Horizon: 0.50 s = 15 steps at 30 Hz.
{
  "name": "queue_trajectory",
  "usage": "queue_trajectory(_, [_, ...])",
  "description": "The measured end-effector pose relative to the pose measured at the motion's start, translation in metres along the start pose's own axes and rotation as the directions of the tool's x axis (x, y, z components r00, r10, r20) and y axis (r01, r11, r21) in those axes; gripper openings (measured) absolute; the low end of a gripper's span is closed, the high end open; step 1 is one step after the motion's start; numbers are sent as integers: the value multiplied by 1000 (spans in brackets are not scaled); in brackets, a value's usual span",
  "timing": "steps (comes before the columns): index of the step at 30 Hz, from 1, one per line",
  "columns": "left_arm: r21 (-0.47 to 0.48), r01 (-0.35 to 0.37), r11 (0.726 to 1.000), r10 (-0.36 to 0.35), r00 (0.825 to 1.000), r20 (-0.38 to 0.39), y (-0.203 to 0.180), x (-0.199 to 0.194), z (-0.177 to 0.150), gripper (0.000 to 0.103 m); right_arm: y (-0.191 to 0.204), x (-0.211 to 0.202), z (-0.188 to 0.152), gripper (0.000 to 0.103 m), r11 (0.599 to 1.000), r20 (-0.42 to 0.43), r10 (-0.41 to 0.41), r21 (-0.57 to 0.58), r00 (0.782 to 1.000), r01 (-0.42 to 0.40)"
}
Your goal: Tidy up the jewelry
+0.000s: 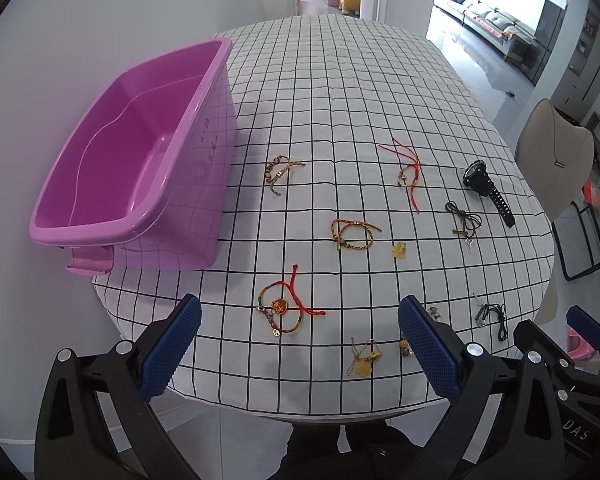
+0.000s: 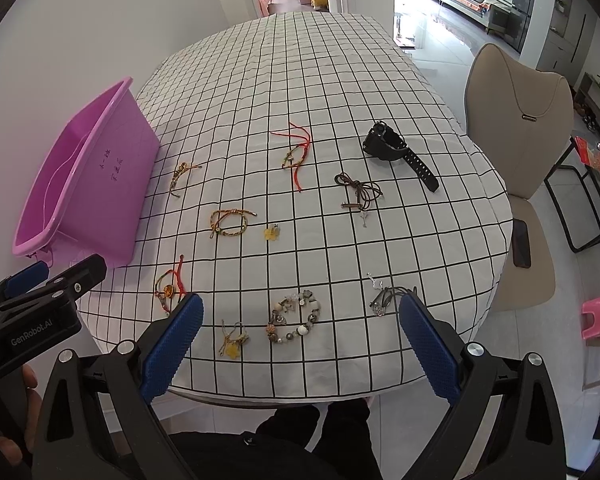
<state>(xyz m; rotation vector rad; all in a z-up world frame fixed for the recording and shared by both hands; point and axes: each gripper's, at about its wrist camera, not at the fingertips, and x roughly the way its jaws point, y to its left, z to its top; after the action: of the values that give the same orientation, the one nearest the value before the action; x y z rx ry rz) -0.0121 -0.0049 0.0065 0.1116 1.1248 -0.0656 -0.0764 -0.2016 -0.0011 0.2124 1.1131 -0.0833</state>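
**Jewelry spread on the desk, both hand-held grippers wide and holding nothing**

Here the left hand-held gripper (image 1: 299,344) hangs over the near edge of the desk (image 1: 340,92), its blue pads (image 1: 171,350) spread wide with nothing between them. The right hand-held gripper (image 2: 300,344) hangs beside it over the same edge, equally wide and holding nothing.

A pink bin (image 1: 132,160) stands at the left side of the desk, against the wall, on the checked cloth (image 2: 300,80). Handwriting shows on its side wall.

The jewelry lies scattered on the cloth, every piece outside the bin:
- a red cord bracelet (image 1: 284,308) with a gold heart charm, just ahead of the left gripper's pads
- a braided bracelet (image 1: 354,234) at the middle, with a small yellow flower charm (image 1: 399,250) near it
- a beaded cord bracelet (image 1: 280,174) close to the bin
- a red string bracelet (image 1: 409,170) farther back
- a black watch (image 2: 398,152) toward the right edge
- a brown cord necklace (image 2: 358,192) with a small key (image 2: 365,219) beside the watch
- a bead bracelet (image 2: 294,316) between the right gripper's pads
- a chain with a yellow flower (image 2: 233,338) just left of it
- a dark cord piece (image 2: 388,298) near the right pad

A beige chair (image 2: 516,120) stands at the desk's right side.
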Motion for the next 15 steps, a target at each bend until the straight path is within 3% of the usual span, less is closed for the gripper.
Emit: queue_trajectory(15, [-2, 1, 1000, -1, 1000, 5, 3, -2, 0, 97, 1, -2, -1, 94, 1000, 4, 0, 0, 1000, 0])
